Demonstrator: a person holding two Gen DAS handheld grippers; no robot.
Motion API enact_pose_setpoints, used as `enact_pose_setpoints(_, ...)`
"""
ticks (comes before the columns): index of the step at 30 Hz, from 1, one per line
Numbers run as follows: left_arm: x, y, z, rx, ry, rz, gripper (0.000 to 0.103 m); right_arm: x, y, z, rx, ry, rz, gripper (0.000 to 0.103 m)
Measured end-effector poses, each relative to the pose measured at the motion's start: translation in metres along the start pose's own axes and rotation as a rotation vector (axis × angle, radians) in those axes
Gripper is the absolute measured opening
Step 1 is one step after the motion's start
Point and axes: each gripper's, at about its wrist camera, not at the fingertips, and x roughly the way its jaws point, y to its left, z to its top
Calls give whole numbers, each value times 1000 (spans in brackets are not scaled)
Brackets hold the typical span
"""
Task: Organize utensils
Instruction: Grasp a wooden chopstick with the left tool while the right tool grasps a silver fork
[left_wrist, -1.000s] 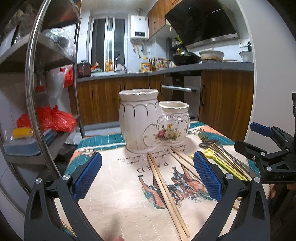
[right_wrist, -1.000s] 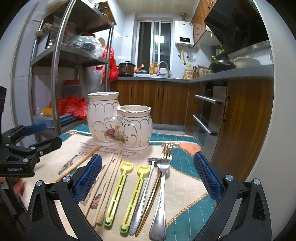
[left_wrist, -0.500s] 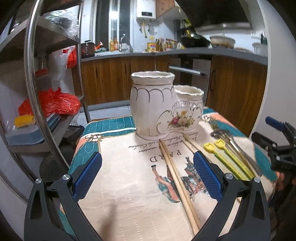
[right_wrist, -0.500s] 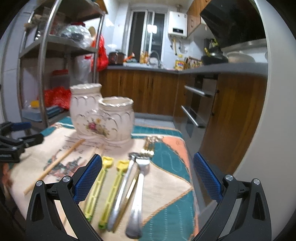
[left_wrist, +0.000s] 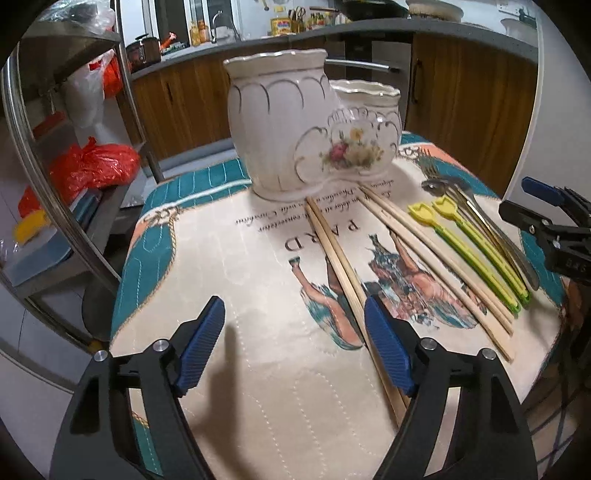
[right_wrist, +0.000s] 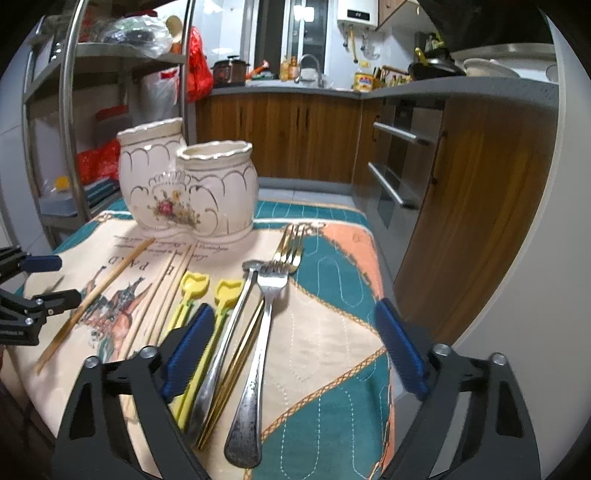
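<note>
Nothing has gone into the holder yet, as far as the pictures show: every utensil lies flat on the bench (left_wrist: 258, 387), so the whole sorting job looks to be ahead.

The left tongs (left_wrist: 295, 347) are spread wide with nothing between them, low over the cloth. Ahead of them and a little to their right stands the ceramic holder (left_wrist: 295, 133), a tall pot joined to a shorter one; neither pot shows anything sticking out of it. Running from the foot of the holder back toward the left tongs is a pair of chopsticks (left_wrist: 336, 254), whose near ends pass beside the tongs' right finger. To the right of those lies a second pair of chopsticks (left_wrist: 436, 258), well apart from the first.

Further right, the right tongs (right_wrist: 291, 354) are likewise wide open and empty, hovering over the handle ends of the cutlery. Their left finger sits above the two yellow-green picks (right_wrist: 192, 317). Between the fingers lie a spoon (right_wrist: 225, 339), a gold fork (right_wrist: 258, 321) partly tucked under its neighbours, and a silver fork (right_wrist: 258, 354), all pointing toward the holder, which stands ahead and to the left of these tongs.

I judge the first pick-ups to be close: chopsticks for the left, cutlery for the right.
</note>
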Motion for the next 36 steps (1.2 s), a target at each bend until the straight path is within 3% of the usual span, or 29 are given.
enact_pose_setpoints(2,1,-1,0,3,4,-1,74,2,-1,-2,3,18,7,76)
enact_pose_setpoints(8,2,-6,2,9,40,-14,70,4,-2,-3,9,34,19,74)
enact_pose_setpoints(10,4,-8,1,19,58,-15,63,3,-3,-3,9,38,19,71)
enact_pose_setpoints(13,3,-8,2,23,62,-38,44,4,-3,-3,6,53,25,65)
enact_pose_setpoints(15,4,-6,4,31,69,-48,26,5,-4,-2,9,68,33,60)
enact_pose_setpoints(18,5,-2,6,48,75,-69,13,6,-5,1,14,101,58,49)
enact_pose_setpoints(26,6,0,5,71,67,-75,13,17,-7,11,-8,197,143,25)
enact_pose_setpoints(31,6,1,4,68,63,-93,13,24,-4,10,-30,262,191,24)
enact_pose_setpoints(36,7,0,6,92,69,-103,13,25,0,12,-79,294,146,23)
